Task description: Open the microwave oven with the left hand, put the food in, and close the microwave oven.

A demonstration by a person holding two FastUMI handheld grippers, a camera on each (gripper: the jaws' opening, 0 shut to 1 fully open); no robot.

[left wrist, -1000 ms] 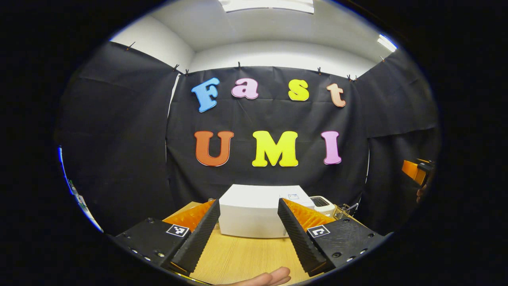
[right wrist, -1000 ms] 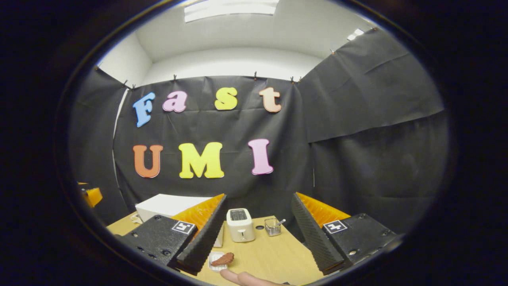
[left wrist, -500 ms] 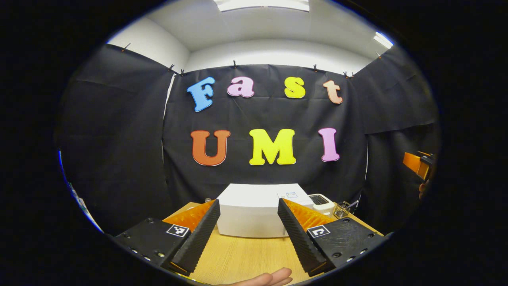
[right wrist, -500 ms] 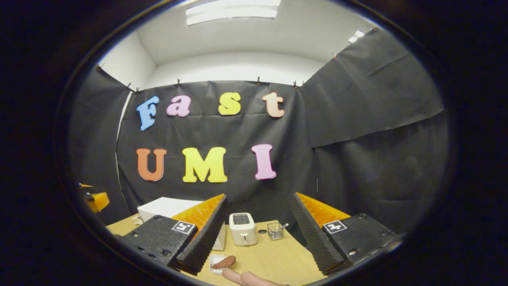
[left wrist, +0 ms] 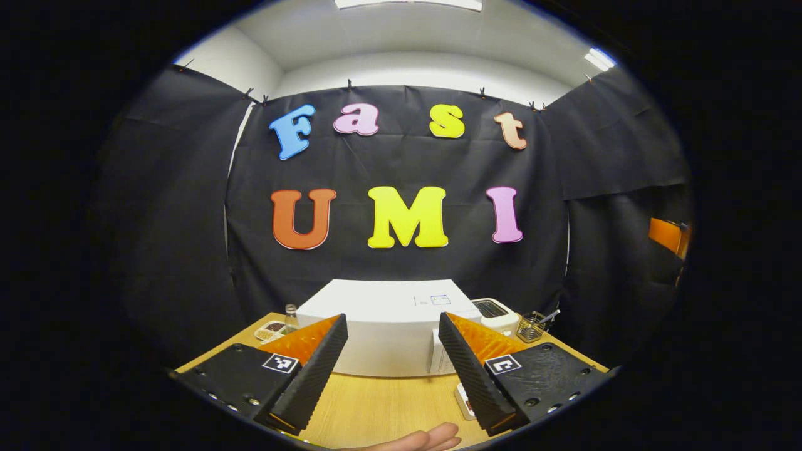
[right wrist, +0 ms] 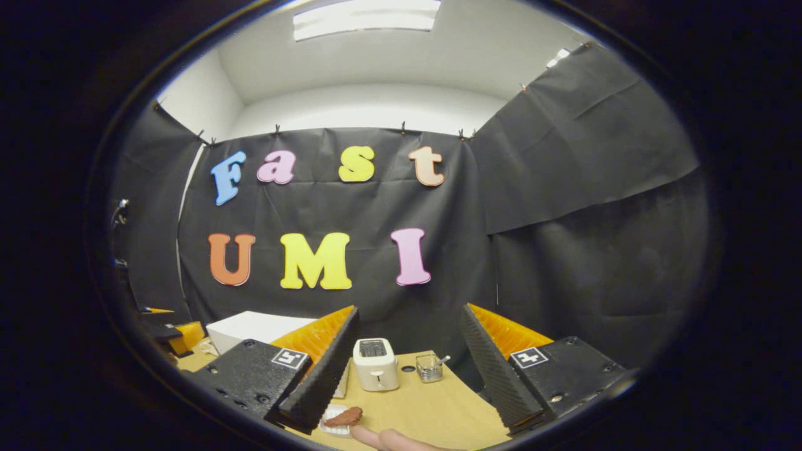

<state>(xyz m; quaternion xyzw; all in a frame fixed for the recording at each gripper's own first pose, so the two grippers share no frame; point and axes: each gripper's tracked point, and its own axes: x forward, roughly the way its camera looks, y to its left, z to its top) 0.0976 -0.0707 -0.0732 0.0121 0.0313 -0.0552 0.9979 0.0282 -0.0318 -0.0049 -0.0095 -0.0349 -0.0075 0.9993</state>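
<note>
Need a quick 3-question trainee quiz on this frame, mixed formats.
1. True or false: the left tool is shut on the microwave.
2. In the right gripper view, the brown food lies on: A) a small white tray, B) the toaster, C) the microwave top.
3. Fill in: right of the toaster stands a small wire ____.

Key: 1 false, its jaws are open and short of the microwave; 2 A; 3 basket.

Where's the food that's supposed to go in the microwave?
In the right gripper view the brown food lies on a small white dish on the wooden table, in front of the toaster, beside the gripper's left-hand finger.
</note>
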